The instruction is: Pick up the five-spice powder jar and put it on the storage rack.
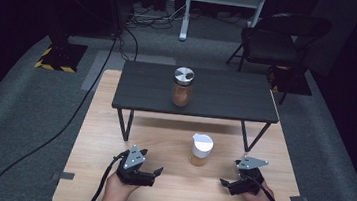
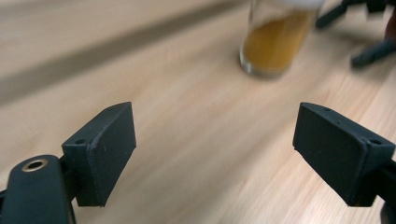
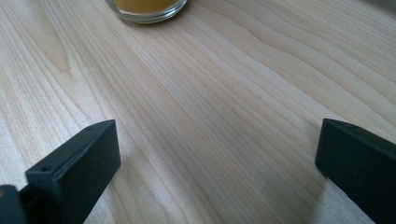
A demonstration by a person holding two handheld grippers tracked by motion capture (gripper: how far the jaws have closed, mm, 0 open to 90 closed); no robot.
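High view: white-capped jar (image 1: 201,150) stands on the wooden table (image 1: 99,122), between the left gripper (image 1: 153,166) and right gripper (image 1: 227,180) — apart from both.
Left gripper view: jaws parted, empty; jar (image 2: 275,44) ahead.
Right gripper view: jaws wide, nothing held; jar base (image 3: 147,8) ahead.
Handling: glass — likely rigid, slick, breakable; grip the body below the cap.

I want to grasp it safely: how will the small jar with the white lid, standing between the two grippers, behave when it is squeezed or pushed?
The jar with the white lid looks like clear glass, so probably stiff, smooth and breakable. It stands taller than wide, so a high push may tip it. Its orange-brown filling likely makes it fairly heavy for its size.
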